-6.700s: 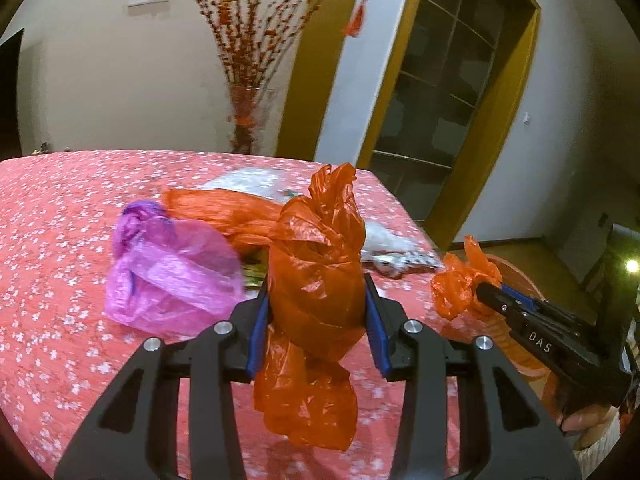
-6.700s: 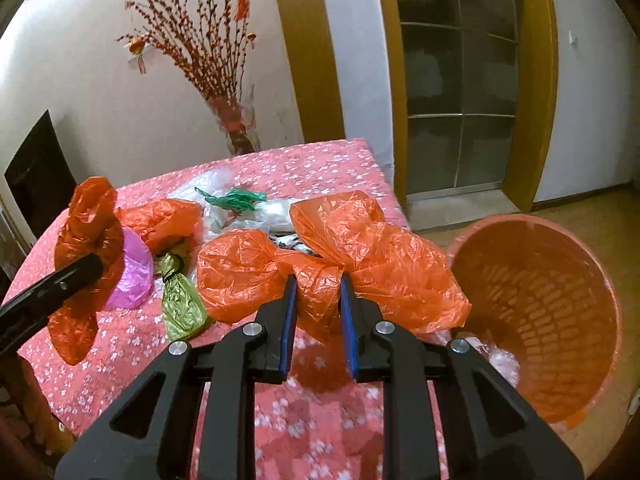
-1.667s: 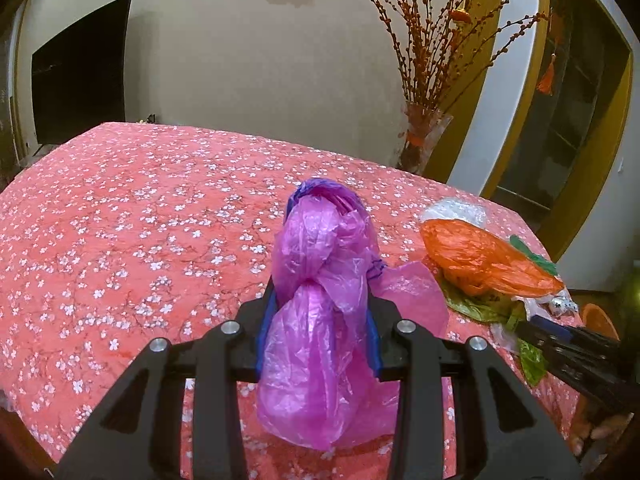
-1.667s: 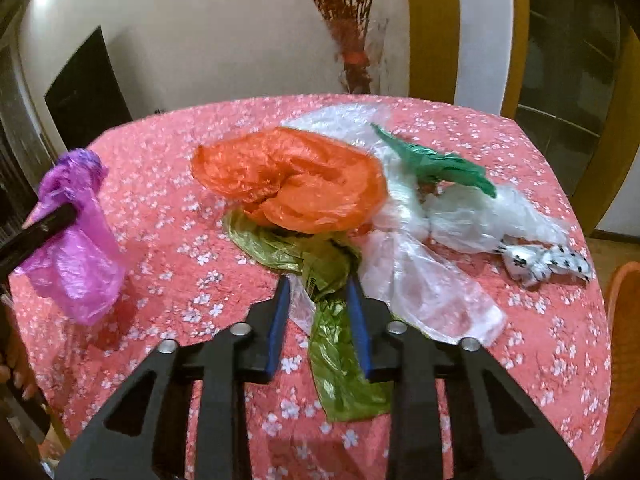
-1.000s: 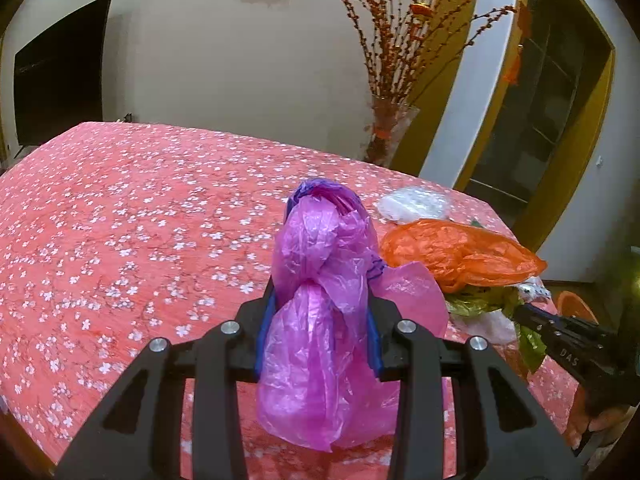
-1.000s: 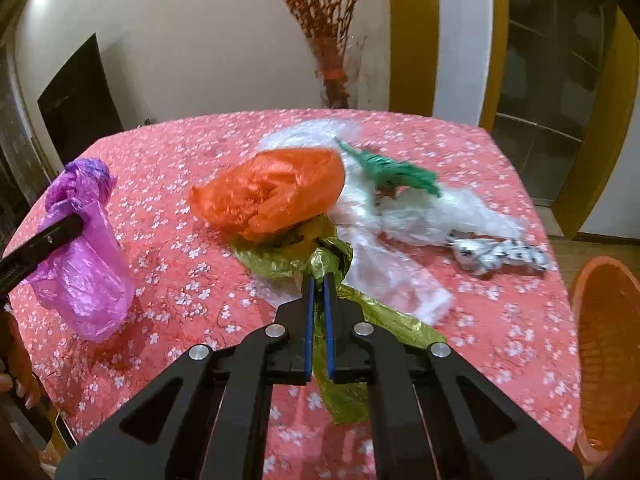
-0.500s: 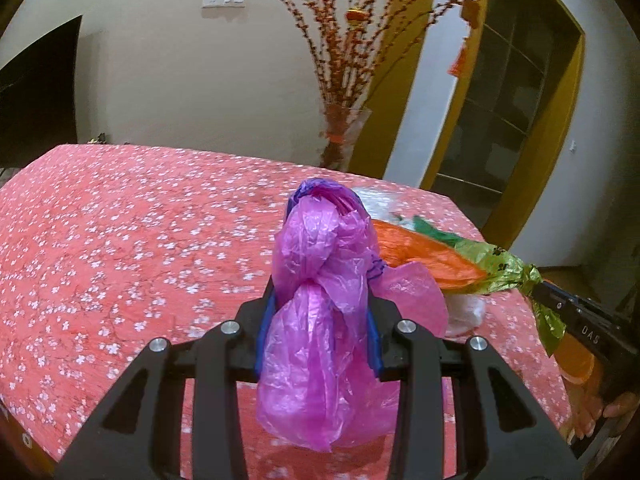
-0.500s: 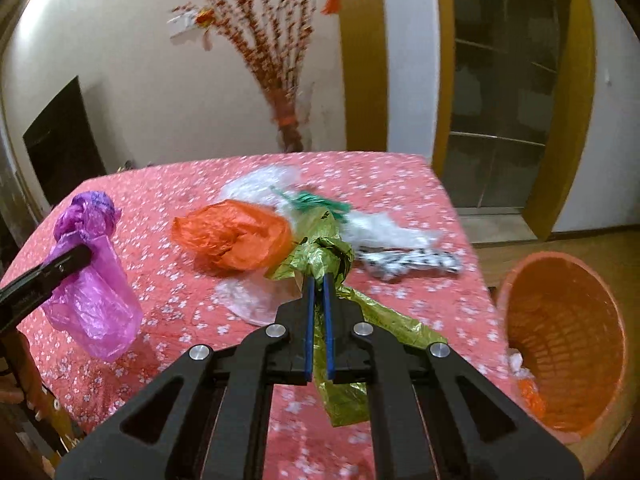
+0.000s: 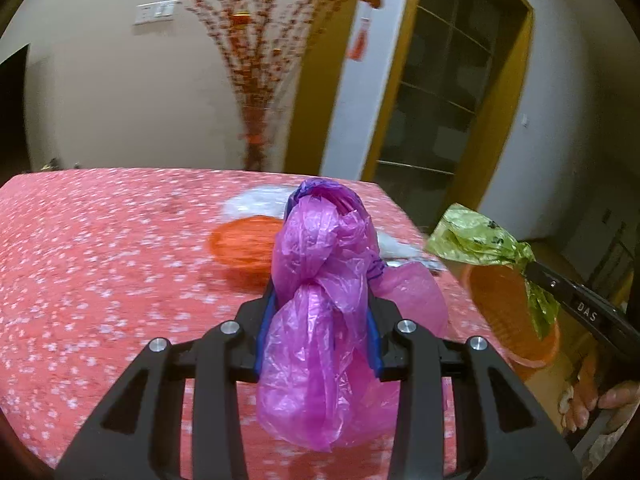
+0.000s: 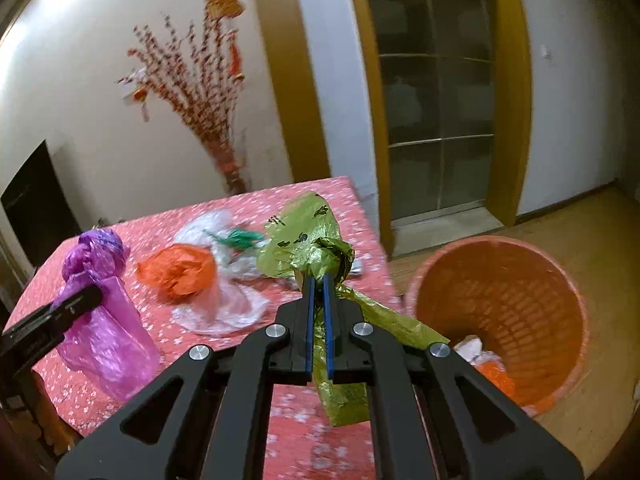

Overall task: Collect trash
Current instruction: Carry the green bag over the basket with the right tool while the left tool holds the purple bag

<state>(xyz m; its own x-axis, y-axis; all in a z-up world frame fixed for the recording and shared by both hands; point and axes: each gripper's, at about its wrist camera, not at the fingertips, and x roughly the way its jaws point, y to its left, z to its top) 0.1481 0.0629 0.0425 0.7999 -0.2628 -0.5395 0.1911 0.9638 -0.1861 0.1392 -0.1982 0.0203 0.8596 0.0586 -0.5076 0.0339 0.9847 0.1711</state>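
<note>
My left gripper [image 9: 320,292] is shut on a crumpled purple plastic bag [image 9: 320,320], held above the red flowered tablecloth [image 9: 100,260]. The right gripper [image 10: 318,280] is shut on an olive-green plastic bag [image 10: 304,240] that hangs below its fingers. In the left wrist view that green bag [image 9: 476,240] hangs over the orange basket [image 9: 504,300]. The orange trash basket [image 10: 560,280] stands on the floor right of the table, with some trash inside. The purple bag [image 10: 104,320] shows at the left of the right wrist view.
An orange bag [image 10: 180,272], clear plastic bags [image 10: 224,308] and a green scrap [image 10: 240,236] lie on the table. A vase of red branches [image 10: 230,176] stands at the far edge by the wall. A glass door [image 10: 436,92] is behind. A hand [image 9: 600,400] shows at lower right.
Both grippers swung right toward the basket with their bags. The green bag has lifted off the table and now hangs near the basket's rim.
</note>
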